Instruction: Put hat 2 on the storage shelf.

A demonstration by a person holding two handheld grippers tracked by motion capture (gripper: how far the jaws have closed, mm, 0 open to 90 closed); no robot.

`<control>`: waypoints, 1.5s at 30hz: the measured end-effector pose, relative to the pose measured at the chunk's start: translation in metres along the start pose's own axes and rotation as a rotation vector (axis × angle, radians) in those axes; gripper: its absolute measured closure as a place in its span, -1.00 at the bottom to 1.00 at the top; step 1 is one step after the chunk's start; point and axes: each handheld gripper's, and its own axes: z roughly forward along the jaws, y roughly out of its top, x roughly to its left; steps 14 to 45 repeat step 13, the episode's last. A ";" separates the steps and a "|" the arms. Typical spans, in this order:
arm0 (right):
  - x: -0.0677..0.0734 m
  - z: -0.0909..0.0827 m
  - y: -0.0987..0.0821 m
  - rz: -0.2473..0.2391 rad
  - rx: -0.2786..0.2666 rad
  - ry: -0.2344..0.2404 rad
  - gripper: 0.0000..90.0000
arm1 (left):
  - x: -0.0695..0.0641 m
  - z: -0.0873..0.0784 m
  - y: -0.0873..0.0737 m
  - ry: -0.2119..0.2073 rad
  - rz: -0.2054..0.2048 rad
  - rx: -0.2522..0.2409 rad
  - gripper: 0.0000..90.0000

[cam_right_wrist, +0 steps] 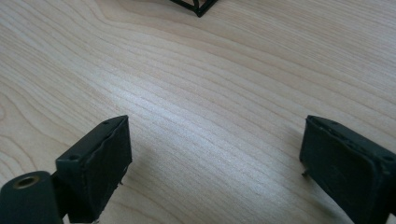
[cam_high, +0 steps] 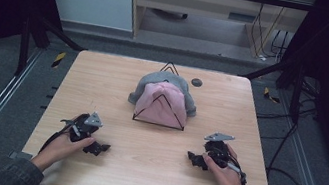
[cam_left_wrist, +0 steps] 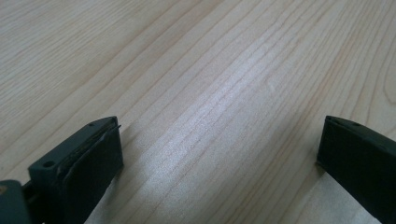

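Left gripper [cam_high: 101, 149]: held low over the table's near left part, jaws pointing inward toward the right gripper; in the left gripper view its 2 black jaws stand wide apart with bare wood between them.
Right gripper [cam_high: 193, 157]: held low over the near right part, jaws pointing inward toward the left gripper; in the right gripper view its 2 jaws also stand wide apart, gripping nothing.
Pink hat [cam_high: 163, 105]: draped on the wire stand, well ahead of both pairs of jaws and between them across the table; touched by neither.
Grey hat [cam_high: 151, 82]: on the same stand, behind and partly under the pink hat, farther from the jaws.
Wire stand [cam_high: 170, 65]: black, triangular, upright at the table's middle; 1 bottom corner [cam_right_wrist: 200, 13] shows at the top edge of the right gripper view, well beyond the jaw tips.
Table [cam_high: 103, 82]: light wood; its grain runs under both open jaws [cam_left_wrist: 210, 116].
Black disc [cam_high: 196, 82]: flat on the table, just beside the grey hat, far from the jaws.
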 end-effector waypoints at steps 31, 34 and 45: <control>0.009 0.001 -0.013 -0.043 -0.066 -0.055 -0.89 | -0.001 -0.002 -0.007 0.014 -0.016 -0.029 -1.00; 0.009 0.001 -0.013 -0.043 -0.066 -0.055 -0.89 | -0.001 -0.002 -0.007 0.014 -0.016 -0.029 -1.00; 0.009 0.001 -0.013 -0.043 -0.066 -0.055 -0.89 | -0.001 -0.002 -0.007 0.014 -0.016 -0.029 -1.00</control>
